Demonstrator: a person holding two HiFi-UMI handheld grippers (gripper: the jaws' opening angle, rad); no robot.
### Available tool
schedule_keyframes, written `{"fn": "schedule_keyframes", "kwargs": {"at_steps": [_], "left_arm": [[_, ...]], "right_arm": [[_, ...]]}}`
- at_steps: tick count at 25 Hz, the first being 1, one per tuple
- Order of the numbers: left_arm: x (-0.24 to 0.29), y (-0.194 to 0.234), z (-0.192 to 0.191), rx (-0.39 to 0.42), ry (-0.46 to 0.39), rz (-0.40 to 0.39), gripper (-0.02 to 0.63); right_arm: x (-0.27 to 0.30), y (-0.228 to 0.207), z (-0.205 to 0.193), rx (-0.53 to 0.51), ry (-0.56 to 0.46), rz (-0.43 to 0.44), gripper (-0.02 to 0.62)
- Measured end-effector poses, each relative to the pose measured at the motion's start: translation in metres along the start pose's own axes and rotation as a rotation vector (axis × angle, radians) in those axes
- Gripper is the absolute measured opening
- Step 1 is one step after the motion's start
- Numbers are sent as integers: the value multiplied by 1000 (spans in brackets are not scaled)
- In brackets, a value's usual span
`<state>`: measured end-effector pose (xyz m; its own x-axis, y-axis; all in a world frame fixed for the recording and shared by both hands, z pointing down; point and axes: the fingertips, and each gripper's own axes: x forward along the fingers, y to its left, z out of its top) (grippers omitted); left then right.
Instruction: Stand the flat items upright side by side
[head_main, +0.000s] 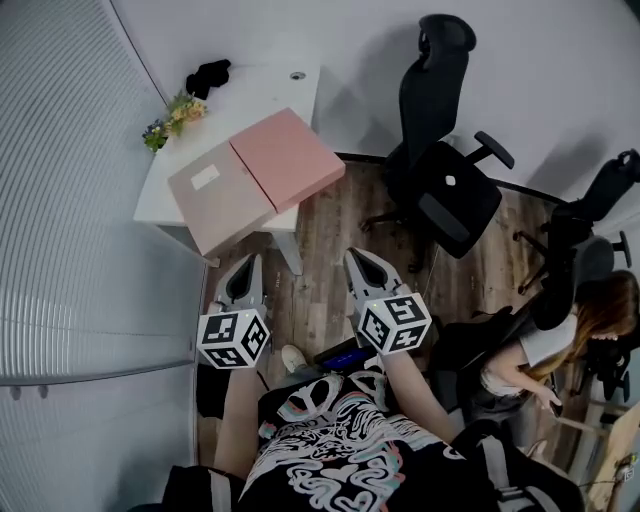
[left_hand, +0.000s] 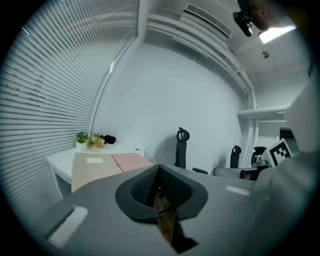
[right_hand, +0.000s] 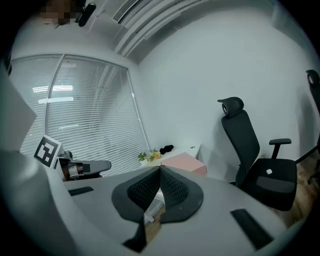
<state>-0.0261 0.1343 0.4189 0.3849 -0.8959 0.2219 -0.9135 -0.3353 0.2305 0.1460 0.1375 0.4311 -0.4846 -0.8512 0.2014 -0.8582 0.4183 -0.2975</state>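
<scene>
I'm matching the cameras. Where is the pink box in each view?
Head view: pink box upper middle, on the table.
Left gripper view: left of centre, below the middle.
Right gripper view: just right of centre, below the middle.
Shared landmark: flowers on the same table.

It was an office: black swivel chairs (head_main: 445, 140), a white desk (head_main: 255, 95), window blinds (head_main: 60, 200) and wood-look flooring (head_main: 330, 240).

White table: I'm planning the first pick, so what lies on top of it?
On the white table lie a beige flat item and a pink flat item side by side, behind them flowers and a black object. The tabletop beneath the flat items is covered.
</scene>
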Motion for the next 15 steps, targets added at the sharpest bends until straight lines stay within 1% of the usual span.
{"fn": "schedule_keyframes", "kwargs": {"at_steps": [5, 7, 9, 10, 11, 12, 13, 14, 15], "left_arm": [[-1, -5, -7, 8, 9, 28, 2], [-2, -7, -9, 5, 6, 35, 2], [-4, -8, -7, -5, -17, 47, 2], [-6, -10, -5, -12, -35, 53, 3], [-6, -12, -2, -20, -53, 53, 19], [-6, -14, -1, -28, -66, 47, 70], [-5, -17, 0, -31, -74, 41, 110], [-4, -20, 0, -25, -76, 39, 129], [-3, -23, 0, -13, -72, 39, 133]], "right_arm": [[-10, -12, -1, 10, -12, -15, 2], [-16, -16, 1, 52, -45, 3, 3], [-22, -18, 4, 96, -76, 32, 7], [-24, -18, 5, 108, -84, 50, 23], [-26, -16, 7, 117, -89, 76, 66], [-27, -14, 9, 130, -96, 109, 112], [-28, -13, 11, 149, -106, 140, 143], [-30, -12, 12, 174, -117, 159, 164], [-32, -13, 13, 200, -126, 166, 167]]}}
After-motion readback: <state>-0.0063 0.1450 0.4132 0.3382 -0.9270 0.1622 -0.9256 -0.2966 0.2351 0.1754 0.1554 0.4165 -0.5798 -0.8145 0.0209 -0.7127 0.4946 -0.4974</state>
